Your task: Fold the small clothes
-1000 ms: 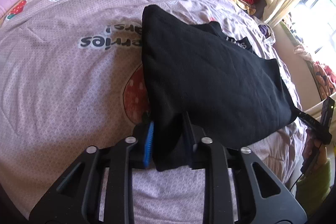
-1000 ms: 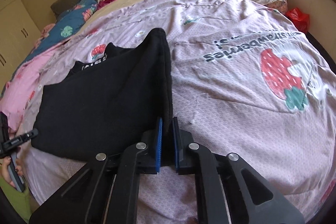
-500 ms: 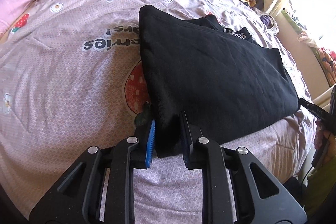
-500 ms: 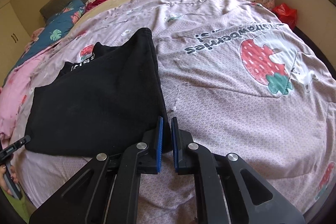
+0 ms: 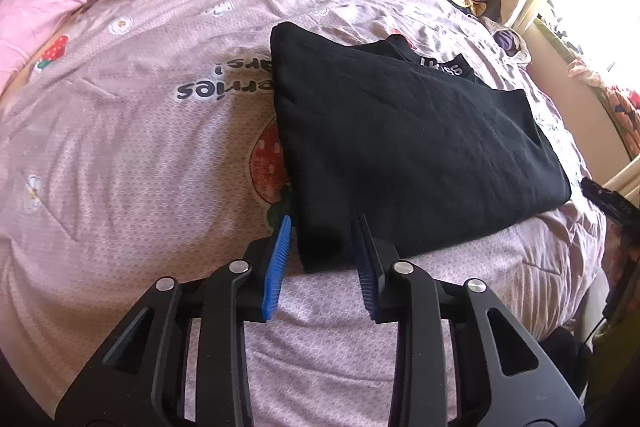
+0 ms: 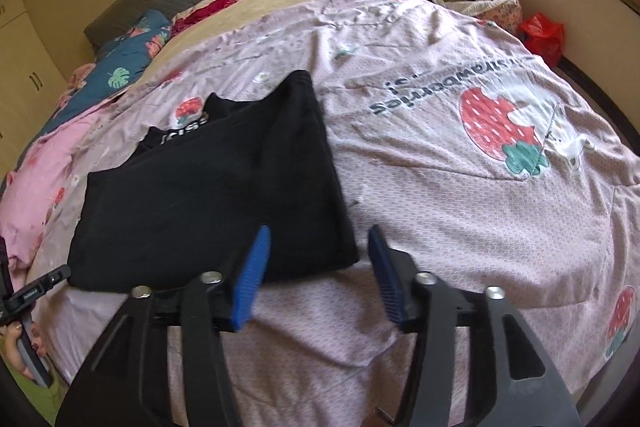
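Black shirt (image 5: 400, 147) lies folded on quilt (image 5: 140, 167). L tongs (image 5: 320, 259) parted, straddling near corner; R tongs (image 6: 316, 275) wide, off cloth. Risk I see: pulling back snags corner on pad, undoes fold.

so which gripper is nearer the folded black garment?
Roughly level. The left gripper is open astride one near corner of the folded black garment; the right gripper is open astride the other.
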`<state>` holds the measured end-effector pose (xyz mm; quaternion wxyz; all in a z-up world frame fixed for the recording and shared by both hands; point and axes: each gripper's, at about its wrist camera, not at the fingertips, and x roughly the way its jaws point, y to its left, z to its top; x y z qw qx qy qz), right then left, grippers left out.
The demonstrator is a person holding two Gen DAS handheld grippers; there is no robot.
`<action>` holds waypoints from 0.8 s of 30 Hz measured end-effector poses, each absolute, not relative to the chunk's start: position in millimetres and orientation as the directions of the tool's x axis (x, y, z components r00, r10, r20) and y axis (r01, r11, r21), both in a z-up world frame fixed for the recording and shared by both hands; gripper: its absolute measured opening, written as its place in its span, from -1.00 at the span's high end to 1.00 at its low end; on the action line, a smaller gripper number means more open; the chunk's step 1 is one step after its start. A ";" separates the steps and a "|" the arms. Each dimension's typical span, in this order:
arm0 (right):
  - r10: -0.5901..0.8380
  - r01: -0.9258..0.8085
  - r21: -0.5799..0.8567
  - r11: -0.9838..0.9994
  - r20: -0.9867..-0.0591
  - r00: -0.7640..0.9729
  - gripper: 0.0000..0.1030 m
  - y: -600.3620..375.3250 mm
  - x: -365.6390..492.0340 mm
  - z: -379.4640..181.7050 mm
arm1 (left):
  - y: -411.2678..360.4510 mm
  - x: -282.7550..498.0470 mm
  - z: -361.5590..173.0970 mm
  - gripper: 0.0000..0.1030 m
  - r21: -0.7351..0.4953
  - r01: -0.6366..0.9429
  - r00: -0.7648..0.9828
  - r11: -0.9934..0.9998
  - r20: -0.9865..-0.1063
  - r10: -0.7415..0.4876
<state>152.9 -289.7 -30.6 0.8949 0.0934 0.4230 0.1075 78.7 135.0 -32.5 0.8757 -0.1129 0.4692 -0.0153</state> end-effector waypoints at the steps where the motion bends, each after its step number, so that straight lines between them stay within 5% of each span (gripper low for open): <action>1: 0.274 -0.125 0.252 0.960 -0.734 0.621 -0.09 -285.3 151.1 -27.7 | 135.2 77.7 -31.6 0.47 -0.209 -0.080 0.561 0.975 -0.818 -0.129; 11: 0.308 -0.241 0.198 0.950 -0.717 0.626 -0.56 -232.1 140.5 -8.5 | 147.9 70.5 -24.3 -0.09 -0.197 -0.112 0.584 0.974 -0.806 -0.096; 24: 0.375 -0.406 0.134 0.904 -0.705 0.602 -0.72 -147.3 131.9 5.1 | 179.9 69.9 -17.7 -0.69 -0.185 -0.198 0.610 0.963 -0.792 -0.027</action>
